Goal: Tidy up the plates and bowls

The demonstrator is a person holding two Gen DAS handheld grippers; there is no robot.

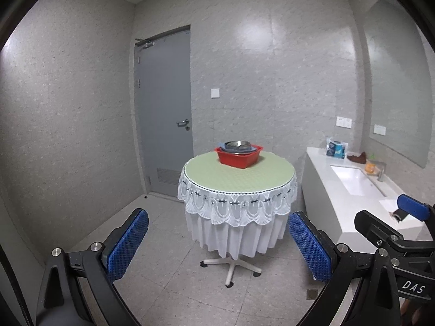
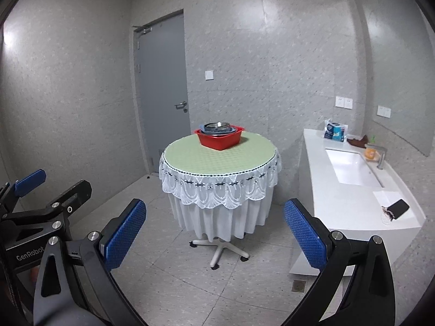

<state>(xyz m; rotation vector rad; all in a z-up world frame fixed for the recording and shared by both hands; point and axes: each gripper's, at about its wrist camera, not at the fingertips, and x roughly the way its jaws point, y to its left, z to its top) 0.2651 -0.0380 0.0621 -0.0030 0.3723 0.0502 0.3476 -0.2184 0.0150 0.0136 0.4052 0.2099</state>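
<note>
A red basin (image 1: 238, 157) (image 2: 220, 138) stands on the far part of a round table with a green top and white lace cloth (image 1: 239, 176) (image 2: 220, 160). In the basin lie a metal bowl (image 1: 238, 144) (image 2: 216, 126) and blue dishes (image 1: 225, 148) (image 2: 206, 131). My left gripper (image 1: 217, 244) is open and empty, well short of the table. My right gripper (image 2: 214, 233) is open and empty, also well short of it. Each gripper shows at the edge of the other's view, the right one (image 1: 402, 217) and the left one (image 2: 49, 190).
A white counter with a sink (image 1: 356, 179) (image 2: 350, 168) runs along the right wall, with a tap (image 2: 382, 154), an orange thing (image 2: 369, 153), packets (image 2: 334, 131), a brown cloth (image 2: 359, 141) and a phone (image 2: 398, 209). A grey door (image 1: 163, 108) is behind the table. The table stands on a wheeled base (image 2: 217, 252).
</note>
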